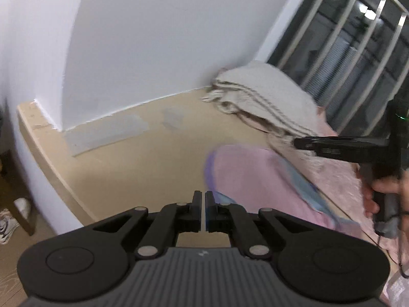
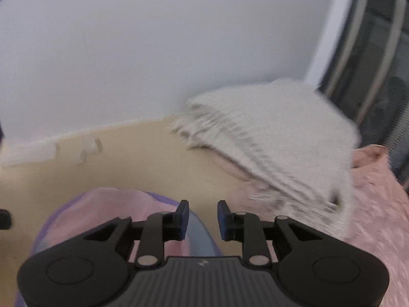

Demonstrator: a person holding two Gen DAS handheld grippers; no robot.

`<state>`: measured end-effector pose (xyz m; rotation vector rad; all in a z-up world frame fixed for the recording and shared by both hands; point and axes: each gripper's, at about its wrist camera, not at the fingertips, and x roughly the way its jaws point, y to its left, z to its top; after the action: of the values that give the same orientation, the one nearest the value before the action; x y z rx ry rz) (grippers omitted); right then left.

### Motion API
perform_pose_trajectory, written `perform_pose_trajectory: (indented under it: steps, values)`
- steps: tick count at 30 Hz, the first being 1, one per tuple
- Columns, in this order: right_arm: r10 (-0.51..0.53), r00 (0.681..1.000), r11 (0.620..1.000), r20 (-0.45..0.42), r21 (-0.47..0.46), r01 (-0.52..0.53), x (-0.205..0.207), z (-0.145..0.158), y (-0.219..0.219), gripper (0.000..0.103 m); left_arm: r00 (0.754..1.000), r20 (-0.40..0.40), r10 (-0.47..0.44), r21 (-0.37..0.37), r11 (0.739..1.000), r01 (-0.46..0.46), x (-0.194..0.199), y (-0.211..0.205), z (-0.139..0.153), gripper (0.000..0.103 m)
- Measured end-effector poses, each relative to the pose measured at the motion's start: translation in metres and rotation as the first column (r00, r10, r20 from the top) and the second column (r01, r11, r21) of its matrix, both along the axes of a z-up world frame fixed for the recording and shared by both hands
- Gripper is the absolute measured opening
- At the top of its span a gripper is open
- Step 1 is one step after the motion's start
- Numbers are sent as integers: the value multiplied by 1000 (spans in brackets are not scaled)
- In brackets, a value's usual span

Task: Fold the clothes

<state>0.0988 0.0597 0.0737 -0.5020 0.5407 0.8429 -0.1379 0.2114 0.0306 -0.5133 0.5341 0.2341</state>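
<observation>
Pink garment (image 1: 258, 181) with purple and blue trim lies flat on the tan table (image 1: 133, 158), right of centre in the left wrist view. Its rounded purple edge faces the wall (image 1: 153, 38); its long axis runs from that edge back toward the near right, along the blue band. Exact outline is blurred.

Left gripper (image 1: 203, 199): tilted downward over the table, tips just at the garment's near left edge. Jaws closed together with only a thin slit; no cloth visible between them.

Right gripper (image 2: 203, 213): also pitched downward, over the near part of the pink garment (image 2: 107, 209). Jaws part-way open, a narrow gap, nothing between the blue pads (image 2: 184, 220). Table and blue trim show through the gap. In the left wrist view the same gripper (image 1: 297, 143) enters from the right, held level-looking, side-on, with a hand (image 1: 383, 192) wrapped around its grip; its opening cannot be read from that angle.

Grey knit (image 2: 276, 138), folded, sits at the table's far right corner against the wall, next to the barred window (image 1: 345, 51). It rests on top of a fuzzy pink fabric (image 2: 378, 204) that spreads along the right side.

Right wrist view is motion-blurred.
</observation>
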Motion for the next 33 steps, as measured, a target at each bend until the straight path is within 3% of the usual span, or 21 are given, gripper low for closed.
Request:
perform_pose_trajectory:
  steps: [3, 5, 6, 8, 9, 11, 12, 15, 19, 21, 22, 23, 25, 27, 29, 31, 33]
  values:
    - [-85, 996, 984, 6, 155, 83, -39, 35, -95, 44, 985, 25, -168, 25, 986, 168, 8, -34, 8, 4]
    - [-176, 984, 963, -2, 205, 173, -74, 47, -159, 47, 954, 35, -297, 40, 954, 296, 16, -61, 11, 7]
    - [-213, 977, 956, -1, 208, 208, -94, 46, -186, 47, 932, 31, -361, 65, 931, 358, 19, -75, 11, 15]
    - [-291, 956, 936, -17, 199, 289, -130, 33, -230, 47, 873, -2, -487, 135, 865, 483, 28, -104, 8, 25]
    - [-329, 943, 925, -46, 187, 332, -143, 23, -246, 47, 850, -32, -526, 154, 838, 524, 33, -114, 4, 25]
    - [-377, 918, 901, -124, 182, 394, -162, 2, -271, 45, 819, -107, -563, 167, 802, 573, 42, -131, -5, 23]
    - [-378, 913, 895, -154, 189, 403, -168, -7, -277, 44, 816, -132, -563, 173, 797, 579, 45, -134, -8, 17]
    - [-388, 897, 883, -214, 193, 428, -188, -32, -289, 35, 841, -161, -517, 204, 816, 541, 46, -129, -14, 7]
    - [-518, 843, 823, -145, 186, 537, -212, -48, -300, 38, 876, -153, -456, 179, 860, 479, 41, -108, -14, 5]
    - [-520, 836, 806, -174, 223, 547, -216, -54, -312, 38, 892, -151, -427, 164, 879, 448, 40, -97, -13, 4]
    - [-497, 839, 802, -224, 250, 542, -214, -59, -320, 34, 898, -150, -413, 139, 891, 433, 40, -93, -12, 4]
    - [-482, 835, 801, -264, 252, 542, -208, -64, -322, 19, 903, -151, -401, 116, 900, 420, 42, -89, -12, 4]
    - [-521, 826, 797, -218, 223, 561, -187, -69, -318, 1, 915, -161, -370, 92, 917, 387, 48, -85, -11, 4]
    - [-583, 794, 773, -173, 182, 607, -156, -69, -313, 2, 927, -168, -335, 77, 933, 351, 53, -88, -10, 4]
    - [-647, 751, 740, -133, 126, 661, -124, -65, -306, 5, 917, -176, -359, 50, 927, 373, 56, -96, -7, 5]
    - [-672, 732, 722, -111, 125, 681, -112, -49, -303, 9, 901, -153, -405, 58, 907, 417, 57, -104, 3, 5]
    - [-607, 790, 765, -80, 211, 609, -116, -29, -295, 15, 896, -126, -426, 97, 894, 438, 69, -107, 18, 6]
